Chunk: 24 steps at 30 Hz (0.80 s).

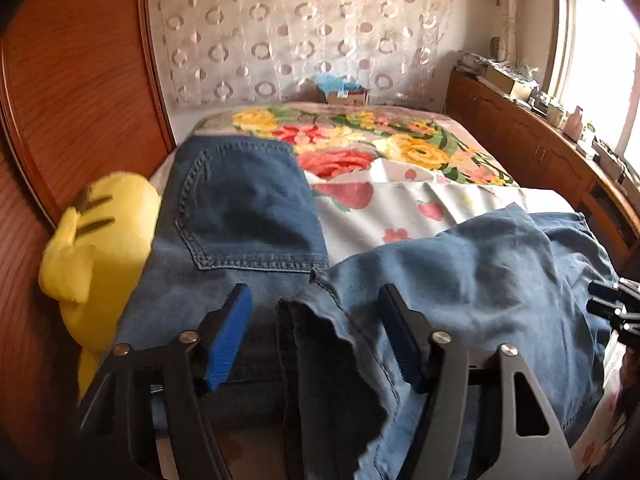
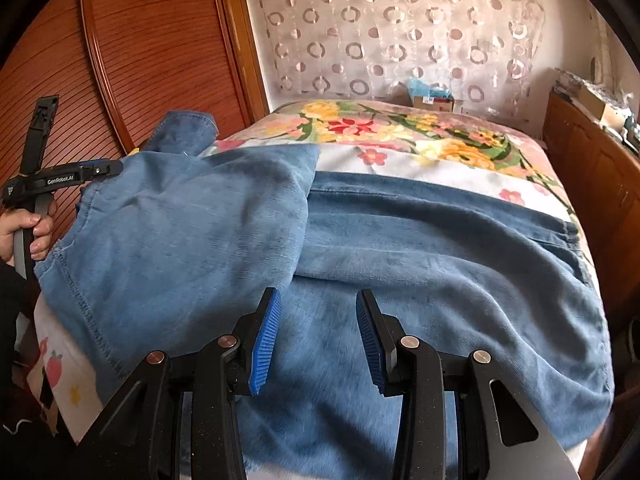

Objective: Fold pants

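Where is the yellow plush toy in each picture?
Left wrist view: the yellow plush toy sits at the left edge, between the wooden wardrobe and the jeans.
Right wrist view: not in it.
Shared landmark: the cardboard box at the far end of the bed, under the circle-patterned curtain.

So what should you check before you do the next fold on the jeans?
1. Left hand-held gripper has cloth to grab: ok, a jeans edge hangs between its open pads.
2. Left pads pressing the cloth: not ok, gaps show on both sides.
3. Right hand-held gripper holding anything: not ok, it is open above flat denim.
4. Jeans lying flat: not ok, one part is flopped over and wrinkled.
5. Yellow plush toy out of the way: cannot tell, it sits right against the jeans.
6. Bed space beyond the jeans: ok.
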Each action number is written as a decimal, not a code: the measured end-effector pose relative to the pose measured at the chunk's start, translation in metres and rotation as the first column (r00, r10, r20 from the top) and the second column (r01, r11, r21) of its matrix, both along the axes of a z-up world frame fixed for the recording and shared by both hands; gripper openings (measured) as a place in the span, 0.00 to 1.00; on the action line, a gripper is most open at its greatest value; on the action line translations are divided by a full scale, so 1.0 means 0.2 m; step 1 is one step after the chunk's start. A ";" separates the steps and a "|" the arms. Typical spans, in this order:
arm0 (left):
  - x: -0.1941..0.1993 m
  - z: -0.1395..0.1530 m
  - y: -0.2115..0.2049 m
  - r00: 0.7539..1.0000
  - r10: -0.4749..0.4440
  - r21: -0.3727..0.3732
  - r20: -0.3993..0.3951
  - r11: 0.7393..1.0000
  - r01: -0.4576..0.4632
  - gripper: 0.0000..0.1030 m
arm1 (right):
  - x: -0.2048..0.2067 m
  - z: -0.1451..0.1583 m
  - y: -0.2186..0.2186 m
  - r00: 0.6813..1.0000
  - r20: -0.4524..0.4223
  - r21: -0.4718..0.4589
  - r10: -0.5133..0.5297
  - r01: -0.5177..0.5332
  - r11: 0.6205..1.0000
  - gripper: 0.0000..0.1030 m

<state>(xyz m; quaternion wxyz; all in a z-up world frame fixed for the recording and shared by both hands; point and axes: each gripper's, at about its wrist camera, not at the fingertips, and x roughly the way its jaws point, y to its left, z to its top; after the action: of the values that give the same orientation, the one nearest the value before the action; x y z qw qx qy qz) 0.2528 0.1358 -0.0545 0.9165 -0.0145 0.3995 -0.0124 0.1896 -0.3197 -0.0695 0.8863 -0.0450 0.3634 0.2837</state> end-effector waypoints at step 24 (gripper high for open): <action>-0.05 0.15 -0.02 0.997 -0.010 0.031 0.080 0.999 0.008 0.47 | 0.08 0.01 -0.07 1.000 0.000 0.091 -0.019 0.019 0.996 0.39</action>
<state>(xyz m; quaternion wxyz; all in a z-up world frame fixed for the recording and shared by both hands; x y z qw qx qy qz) 0.2419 0.1321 -0.0253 0.9318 0.0019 0.3627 -0.0108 0.2049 -0.3343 -0.0681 0.8902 -0.0013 0.3501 0.2916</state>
